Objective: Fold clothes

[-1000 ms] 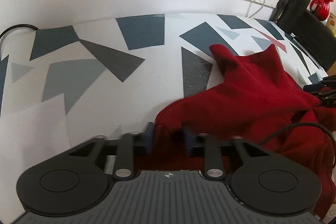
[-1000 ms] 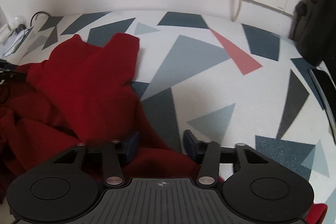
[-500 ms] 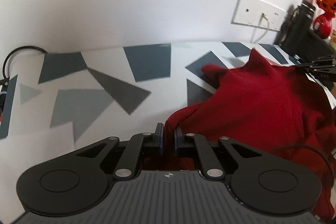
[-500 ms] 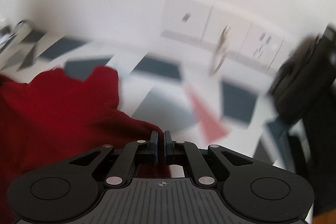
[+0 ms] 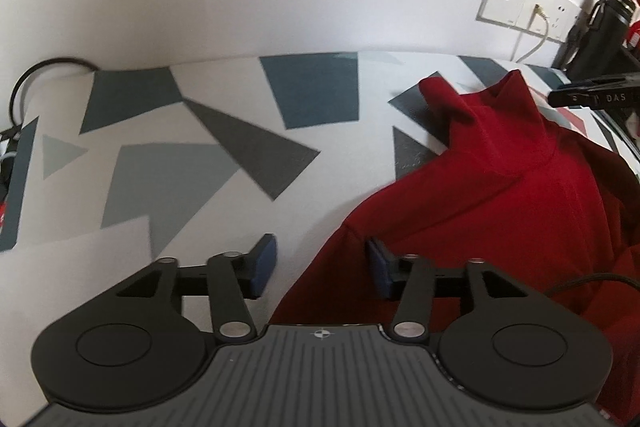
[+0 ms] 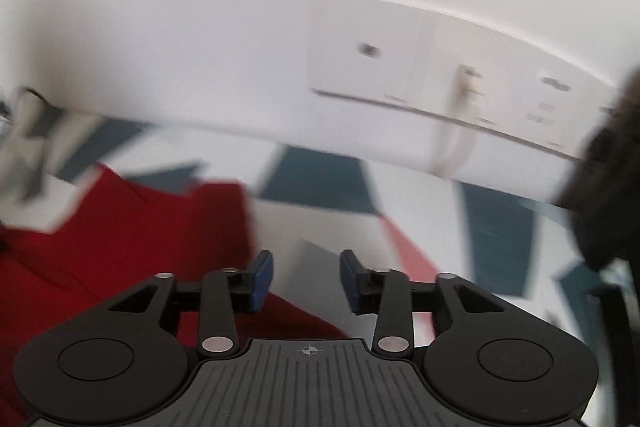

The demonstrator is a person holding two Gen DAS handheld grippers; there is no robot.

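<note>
A red garment (image 5: 500, 203) lies crumpled on the patterned table cover (image 5: 168, 183), its collar end pointing toward the wall. My left gripper (image 5: 320, 267) hangs over the garment's left edge. Its jaws are opening; the cloth's edge runs between them, and neither blue pad presses it. In the blurred right wrist view the same red garment (image 6: 132, 227) fills the lower left. My right gripper (image 6: 306, 281) stands at its right edge with jaws opening. Cloth passes under its left finger (image 6: 260, 281), and mostly bare table cover shows between the pads.
White wall sockets (image 5: 520, 3) with a plugged white cable sit at the back right, beside a black flask (image 5: 600, 27). A black tool part lettered DAS (image 5: 596, 95) juts in from the right. A black cable (image 5: 36, 75) loops at the far left.
Both grippers closed on the garment's edge half a second ago and now stand open, the cloth released. The right gripper has swung toward the wall sockets.
</note>
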